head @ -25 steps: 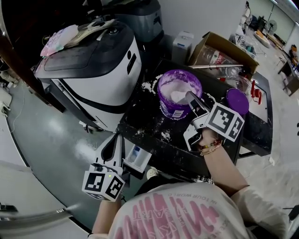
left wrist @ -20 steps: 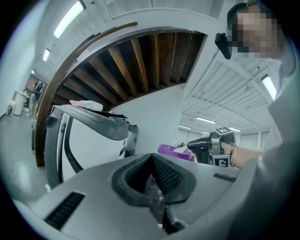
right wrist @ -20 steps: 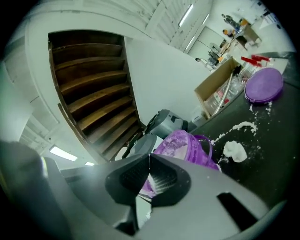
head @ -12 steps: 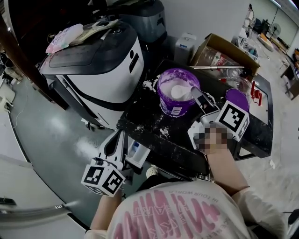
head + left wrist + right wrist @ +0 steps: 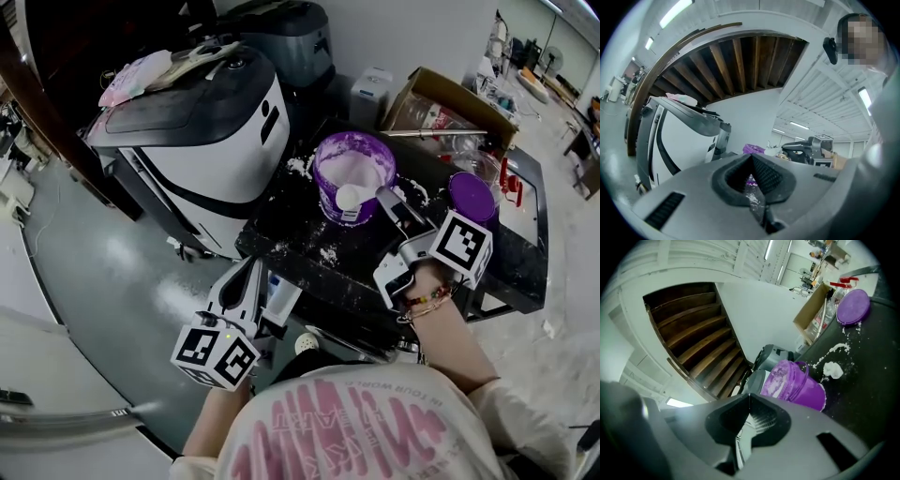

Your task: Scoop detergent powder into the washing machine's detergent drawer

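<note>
A purple tub (image 5: 354,167) of white detergent powder stands on the black table (image 5: 309,267). My right gripper (image 5: 382,194) is shut on a white scoop (image 5: 348,197), whose heaped bowl hangs at the tub's near rim. In the right gripper view the jaws (image 5: 750,397) meet on a thin white piece, with the tub (image 5: 794,385) lying to their right. My left gripper (image 5: 254,266) is shut with nothing seen in it, just left of the pulled-out white detergent drawer (image 5: 281,294) below the table's edge. Its jaws (image 5: 751,157) carry powder dust.
A white and grey washing machine (image 5: 192,131) stands at the left. The tub's purple lid (image 5: 471,197) lies to the right, a cardboard box (image 5: 448,101) behind it. Spilled powder (image 5: 325,253) dots the table, with a clump (image 5: 833,370) near the lid.
The right gripper has drawn back out of the tub, and the filled scoop now shows at the tub's near rim. The left gripper has shifted slightly up and right beside the drawer.
</note>
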`<state>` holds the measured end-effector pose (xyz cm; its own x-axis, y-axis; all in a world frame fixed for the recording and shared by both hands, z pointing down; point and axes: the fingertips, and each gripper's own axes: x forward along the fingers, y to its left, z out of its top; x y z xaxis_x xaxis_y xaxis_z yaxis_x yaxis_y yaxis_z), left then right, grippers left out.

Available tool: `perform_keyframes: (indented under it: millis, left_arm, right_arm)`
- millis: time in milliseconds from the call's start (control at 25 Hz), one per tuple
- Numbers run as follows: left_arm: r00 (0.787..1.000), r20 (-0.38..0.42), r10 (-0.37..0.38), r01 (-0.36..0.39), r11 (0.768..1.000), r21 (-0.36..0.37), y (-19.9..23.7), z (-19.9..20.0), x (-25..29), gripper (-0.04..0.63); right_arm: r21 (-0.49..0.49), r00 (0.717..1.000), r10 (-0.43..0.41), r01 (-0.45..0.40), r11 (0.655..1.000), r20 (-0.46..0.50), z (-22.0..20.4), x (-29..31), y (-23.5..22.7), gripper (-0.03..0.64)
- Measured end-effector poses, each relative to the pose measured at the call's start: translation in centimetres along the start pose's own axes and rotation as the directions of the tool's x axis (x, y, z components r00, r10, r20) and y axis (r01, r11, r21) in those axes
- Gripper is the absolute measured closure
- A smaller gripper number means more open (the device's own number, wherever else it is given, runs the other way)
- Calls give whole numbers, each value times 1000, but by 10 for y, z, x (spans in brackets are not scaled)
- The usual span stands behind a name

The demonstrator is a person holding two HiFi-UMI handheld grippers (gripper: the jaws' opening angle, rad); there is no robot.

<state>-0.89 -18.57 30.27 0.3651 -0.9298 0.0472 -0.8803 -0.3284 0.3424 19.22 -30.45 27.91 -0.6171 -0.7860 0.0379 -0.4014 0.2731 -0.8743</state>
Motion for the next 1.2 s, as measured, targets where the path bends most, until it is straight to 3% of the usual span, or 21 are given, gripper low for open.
perform_keyframes:
  millis: [760, 920, 1080, 1200]
  left_arm:
    - [998, -27, 51, -51, 999, -2, -21, -38, -32, 594]
    - [997, -31, 64, -65, 997, -35, -20, -54, -40, 594]
    - [996, -43, 72, -77, 990, -119, -14, -69, -46, 595]
    - [994, -58, 94, -101, 987, -122, -6, -73, -49, 594]
  right_arm:
    - [23, 990, -53, 57, 998, -127, -60, -36, -48, 615]
    - [26, 984, -68, 73, 997, -163, -81, -43, -59, 615]
    - [35, 974, -80, 89, 995, -210, -103, -44, -69, 616]
    - [38, 965, -88, 101, 994, -247, -118, -41, -76, 616]
